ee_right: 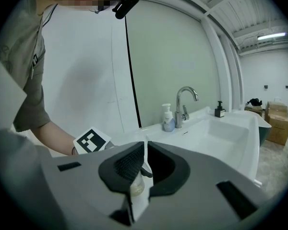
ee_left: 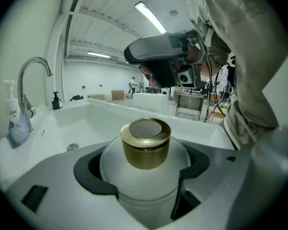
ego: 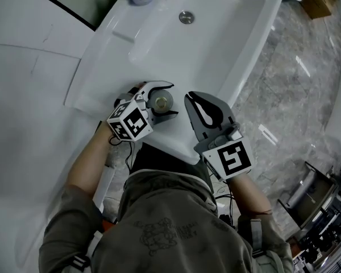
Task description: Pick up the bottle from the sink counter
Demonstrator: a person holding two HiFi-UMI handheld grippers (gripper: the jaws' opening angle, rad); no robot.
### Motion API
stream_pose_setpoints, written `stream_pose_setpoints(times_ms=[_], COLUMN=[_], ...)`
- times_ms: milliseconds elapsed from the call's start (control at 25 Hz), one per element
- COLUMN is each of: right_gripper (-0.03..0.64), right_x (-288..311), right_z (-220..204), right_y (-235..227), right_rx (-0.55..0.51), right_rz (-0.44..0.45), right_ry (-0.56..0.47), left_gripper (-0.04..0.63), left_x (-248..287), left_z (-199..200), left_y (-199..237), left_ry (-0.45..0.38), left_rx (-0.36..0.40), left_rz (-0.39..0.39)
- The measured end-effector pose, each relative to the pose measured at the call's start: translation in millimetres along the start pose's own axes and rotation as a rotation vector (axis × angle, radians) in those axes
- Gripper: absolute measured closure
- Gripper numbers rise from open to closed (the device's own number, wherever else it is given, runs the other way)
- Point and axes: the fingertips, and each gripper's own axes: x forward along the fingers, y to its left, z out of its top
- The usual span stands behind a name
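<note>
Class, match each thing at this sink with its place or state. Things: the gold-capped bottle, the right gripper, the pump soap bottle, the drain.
Things
1. gold-capped bottle
2. right gripper
3. pump soap bottle
4. drain

Places or states
A. beside the faucet
B. in the floor of the basin
C. between the jaws of the left gripper
D. jaws together, nothing held

Right pairs: 1-C, 2-D, 3-A, 4-B
</note>
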Motion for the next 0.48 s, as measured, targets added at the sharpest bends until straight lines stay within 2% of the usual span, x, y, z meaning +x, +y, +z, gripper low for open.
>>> stream_pose_setpoints(times_ms=[280, 400, 440, 480], right_gripper=[0.577, 0.574, 0.556, 0.502], right_x=[-6.2, -9.7, -10.2, -10.4], right_z=[30.1, 45.5, 49.8, 53.5], right_y=[23.6, 39.6, 44.5, 49.3], right_rx=[-0.015, -0.046, -0.061, -0.077], right_rz=[0.136, 0.206, 0.224, 0.242], right_ry=[-0.059, -0.064, -0.061, -0.055], left_gripper=[0.244, 0.244, 0.244, 0.244], left_x=[-26.9, -41.0, -45.5, -50.2], left_z=[45.6, 68.7, 76.3, 83.8], left_y=[5.0, 9.0, 10.2, 10.9], left_ry=[-0.045, -0.045, -0.042, -0.043], left_rx=[-0.057, -0.052, -0.044, -0.039], left_rz=[0.049, 0.09, 0.105, 0.117])
